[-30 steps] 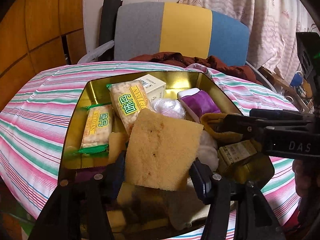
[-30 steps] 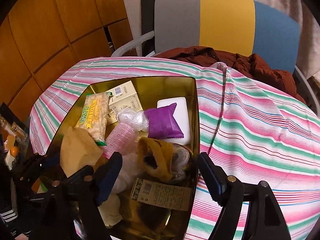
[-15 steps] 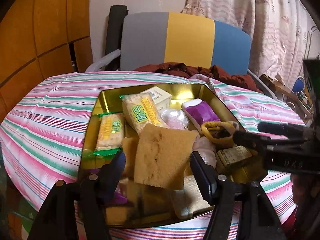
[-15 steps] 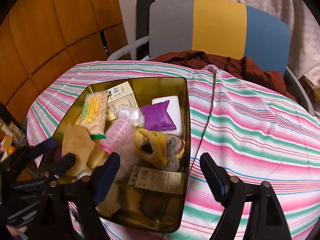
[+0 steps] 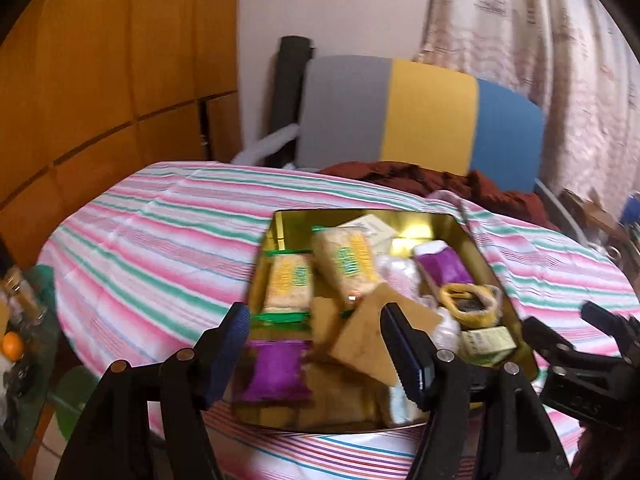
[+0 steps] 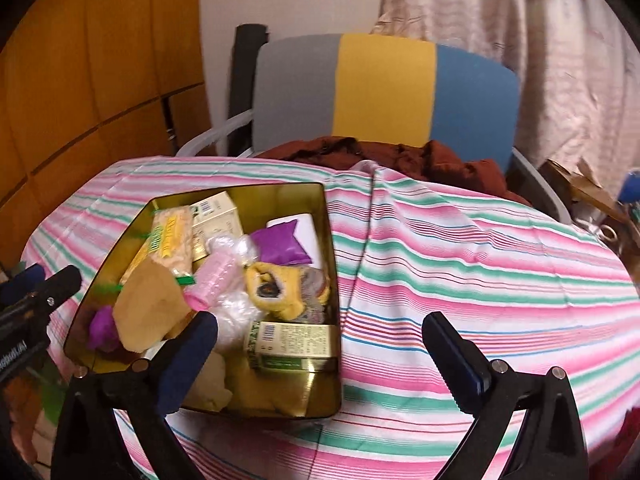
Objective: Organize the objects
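A: Where are the things being sorted?
B: In the gold tin, which sits on the striped tabletop. It's crowded: two rice cracker packs, a cream carton, a purple pouch lying on a white box, a pink bottle, a yellow sock, a green-and-cream box and a tan sponge propped on the pile

A: And the left tool?
B: Spread apart and empty, hovering over the near edge of the tin; its fingers touch nothing

A: The right tool?
B: Also released, gaping wide above the tin's near right corner, with one finger over the contents and the other over bare cloth

A: Anything behind the tabletop?
B: A chair in grey, yellow and blue, with a rust-brown garment heaped on its seat
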Tool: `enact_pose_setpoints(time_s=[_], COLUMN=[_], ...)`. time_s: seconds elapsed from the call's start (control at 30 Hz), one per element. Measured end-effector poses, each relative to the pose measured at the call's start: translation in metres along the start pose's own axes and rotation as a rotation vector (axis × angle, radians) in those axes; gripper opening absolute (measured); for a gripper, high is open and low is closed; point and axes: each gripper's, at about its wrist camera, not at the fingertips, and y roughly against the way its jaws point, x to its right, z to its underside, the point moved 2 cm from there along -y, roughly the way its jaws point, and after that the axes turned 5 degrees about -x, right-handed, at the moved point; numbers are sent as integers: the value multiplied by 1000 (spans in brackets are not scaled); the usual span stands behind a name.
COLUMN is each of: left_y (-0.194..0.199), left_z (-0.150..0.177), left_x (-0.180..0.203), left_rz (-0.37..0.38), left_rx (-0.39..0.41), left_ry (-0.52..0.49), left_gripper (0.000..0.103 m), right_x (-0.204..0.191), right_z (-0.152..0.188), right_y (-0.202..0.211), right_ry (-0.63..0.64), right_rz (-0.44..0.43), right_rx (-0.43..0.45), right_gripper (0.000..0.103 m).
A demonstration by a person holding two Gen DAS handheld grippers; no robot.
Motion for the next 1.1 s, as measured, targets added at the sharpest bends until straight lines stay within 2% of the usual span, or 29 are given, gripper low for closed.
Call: enact_pose_setpoints(time_s=[0.1,0.2,0.3,0.4,0.47,0.63,0.8,0.97,1.1], left_y=[-1,0,2,4,2,-2,-5,-1,0], left_z=[2,5,4,3,4,8,11,10,9], left_x=[-7,-11,-14,-13,-12,-8,-7,-10,-9], left_rz=[-7,-32,-20,-19,-9,11,21,-2,-4], left_rx=[-9,16,32,46,34,3,-14,31,35], left_ry=[26,33,46,37,33,27,23,24,18], left_gripper=[69,68,68,62,60,48,48,48,48], right_x=[2,-2,-8,-14,-16,-16,-15,-16,-16], right_z=[2,6,8,9,10,11,12,12,12], right_y=[1,3,5,5,5,5,5,3,3], right_ry=[0,24,51,68,75,76,79,86,85], right_rz=[-9,-13,-26,-38,-43,-44,-37,-32,-32], right_rx=[0,10,16,19,20,21,20,13,15], right_gripper=[103,103,103,103,103,103,103,103,103])
